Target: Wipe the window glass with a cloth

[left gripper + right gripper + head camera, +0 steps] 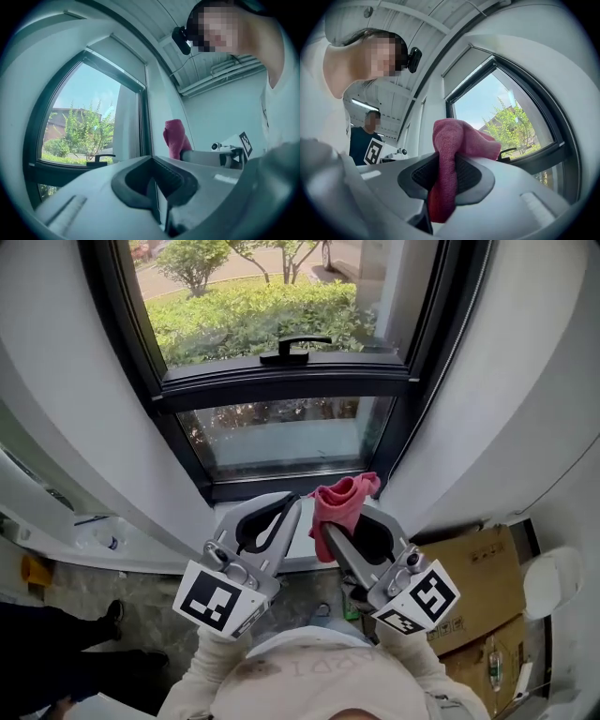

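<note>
A pink-red cloth is pinched in my right gripper, bunched above the jaws and hanging a little below them. The right gripper is shut on it. My left gripper sits just left of it, jaws together and holding nothing; in its own view the gripper is shut, and the cloth shows beyond it. Both point at the window glass, the lower fixed pane, a short way in front of it. The upper pane has a black handle.
Dark window frame set in curved white walls. Cardboard boxes stand on the floor at the right. A white ledge runs at the left. A second person stands behind, seen in the right gripper view.
</note>
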Demonstrator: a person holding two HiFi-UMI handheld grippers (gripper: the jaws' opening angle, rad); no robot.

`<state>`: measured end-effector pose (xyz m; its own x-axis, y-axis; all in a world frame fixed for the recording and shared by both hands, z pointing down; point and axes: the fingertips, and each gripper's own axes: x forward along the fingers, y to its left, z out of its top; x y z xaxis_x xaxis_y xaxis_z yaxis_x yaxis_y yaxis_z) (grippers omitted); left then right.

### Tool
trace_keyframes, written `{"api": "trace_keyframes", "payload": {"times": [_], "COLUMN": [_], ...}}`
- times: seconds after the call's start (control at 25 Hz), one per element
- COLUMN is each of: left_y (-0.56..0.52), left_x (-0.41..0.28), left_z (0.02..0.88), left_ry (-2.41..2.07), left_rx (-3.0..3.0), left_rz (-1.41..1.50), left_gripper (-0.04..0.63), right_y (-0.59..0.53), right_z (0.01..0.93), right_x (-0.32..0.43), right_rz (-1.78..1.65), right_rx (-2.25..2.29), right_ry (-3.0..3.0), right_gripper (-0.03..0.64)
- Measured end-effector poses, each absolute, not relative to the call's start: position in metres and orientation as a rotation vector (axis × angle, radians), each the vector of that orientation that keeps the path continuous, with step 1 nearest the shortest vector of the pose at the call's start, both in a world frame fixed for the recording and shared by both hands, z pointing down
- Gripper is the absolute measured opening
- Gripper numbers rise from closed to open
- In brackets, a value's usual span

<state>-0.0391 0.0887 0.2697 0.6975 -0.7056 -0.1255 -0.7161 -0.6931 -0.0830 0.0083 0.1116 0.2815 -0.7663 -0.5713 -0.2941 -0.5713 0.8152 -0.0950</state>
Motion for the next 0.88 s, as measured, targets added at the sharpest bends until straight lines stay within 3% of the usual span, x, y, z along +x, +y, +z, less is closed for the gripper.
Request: {"api": "trace_keyframes", "payload": {"times": [0.28, 0.88], "left_y": [0.045, -0.071], "left_x": [0.004, 0.016], "left_z": [0.279, 0.280], "left_ry": [1.186, 1.111], "left_rx": [-2.778, -2.825], "left_rz": [0.075, 0.089], "left_gripper": [0.000, 0.000], "right_y": [0.066, -0.047], "right_z": [0.289, 0.291], "right_x": [0.054, 0.060], "right_rz": [-0.029, -0.063], "right_rx": [-0.866, -0.937], "right_ry": [2.668, 2.661], "right_gripper": [0.107, 0.107]}}
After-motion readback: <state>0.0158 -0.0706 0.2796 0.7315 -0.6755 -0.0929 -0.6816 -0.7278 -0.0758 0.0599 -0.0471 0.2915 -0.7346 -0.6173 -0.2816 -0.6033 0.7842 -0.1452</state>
